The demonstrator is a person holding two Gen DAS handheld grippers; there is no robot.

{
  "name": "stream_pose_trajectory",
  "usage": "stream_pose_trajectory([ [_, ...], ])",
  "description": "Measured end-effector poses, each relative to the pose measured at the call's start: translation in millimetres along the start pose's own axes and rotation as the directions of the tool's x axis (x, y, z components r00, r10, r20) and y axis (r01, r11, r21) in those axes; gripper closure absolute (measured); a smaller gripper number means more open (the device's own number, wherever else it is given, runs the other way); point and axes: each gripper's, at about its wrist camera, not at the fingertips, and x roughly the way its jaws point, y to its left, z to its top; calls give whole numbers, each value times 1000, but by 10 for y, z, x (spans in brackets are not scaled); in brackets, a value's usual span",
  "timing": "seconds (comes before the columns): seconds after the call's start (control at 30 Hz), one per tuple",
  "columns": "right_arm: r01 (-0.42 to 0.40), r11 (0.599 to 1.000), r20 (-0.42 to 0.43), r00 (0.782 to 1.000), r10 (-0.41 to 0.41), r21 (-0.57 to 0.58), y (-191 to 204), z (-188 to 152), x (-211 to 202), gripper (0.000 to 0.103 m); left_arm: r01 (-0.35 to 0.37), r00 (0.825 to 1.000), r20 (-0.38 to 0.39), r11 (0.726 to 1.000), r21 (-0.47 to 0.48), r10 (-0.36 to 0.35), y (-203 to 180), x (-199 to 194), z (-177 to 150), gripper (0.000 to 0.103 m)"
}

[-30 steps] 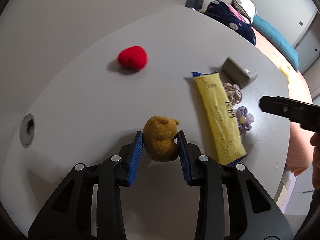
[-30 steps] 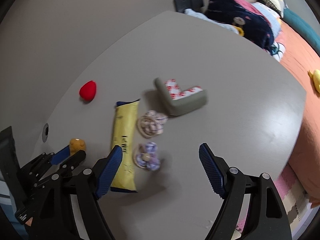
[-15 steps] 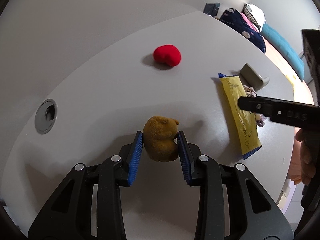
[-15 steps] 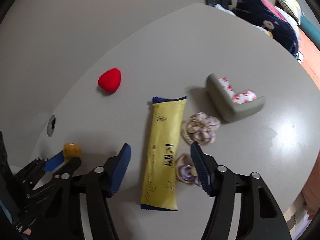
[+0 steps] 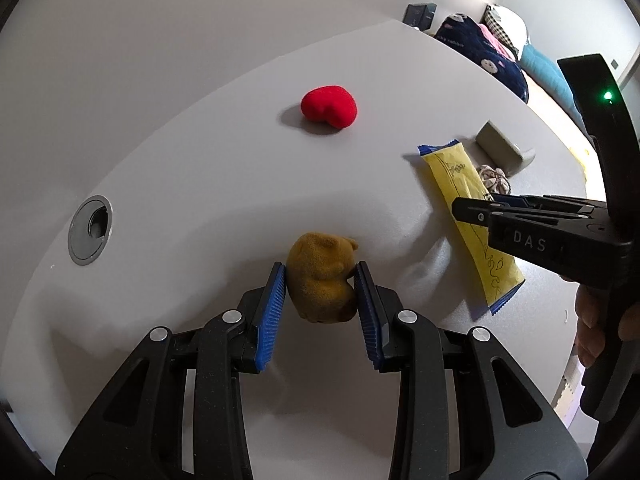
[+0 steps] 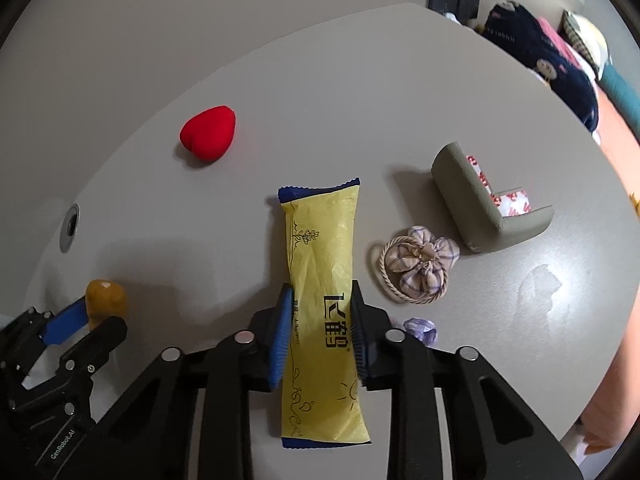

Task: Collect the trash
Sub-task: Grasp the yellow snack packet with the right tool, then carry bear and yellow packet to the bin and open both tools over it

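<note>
table (image 6: pixel 400 80): 1 red heart (image 6: pixel 208 132), 2 cloth flowers | left gripper (image 5: pixel 320 292) squeezes 1 brown toy (image 5: pixel 322 280) | right gripper (image 6: pixel 318 312) closing on 1 yellow wrapper (image 6: pixel 320 248), pads touching its sides, flat on table

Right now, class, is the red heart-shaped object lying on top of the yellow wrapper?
No, the red heart lies on the bare table, apart from the yellow wrapper.

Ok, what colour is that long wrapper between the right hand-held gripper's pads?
Yellow wrapper with dark blue ends; clearest in the right wrist view.
</note>
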Motion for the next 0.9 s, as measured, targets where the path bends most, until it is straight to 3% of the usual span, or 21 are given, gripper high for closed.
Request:
stream_pose_trajectory([
  [0.1, 54, 998, 15, 998, -53, -44, 48, -30, -49, 82, 2, 1000, 2, 1000, 1, -2, -34, -17, -3, 68],
  [0.43, -42, 999, 59, 997, 42, 5, -182, -34, -434, 84, 20, 1000, 18, 998, 55, -21, -372, -109, 64, 68],
  [0.9, -19, 990, 123, 992, 2, 139, -1054, -389, -993, 84, 71, 997, 28, 983, 170, -77, -1187, -213, 141, 68],
])
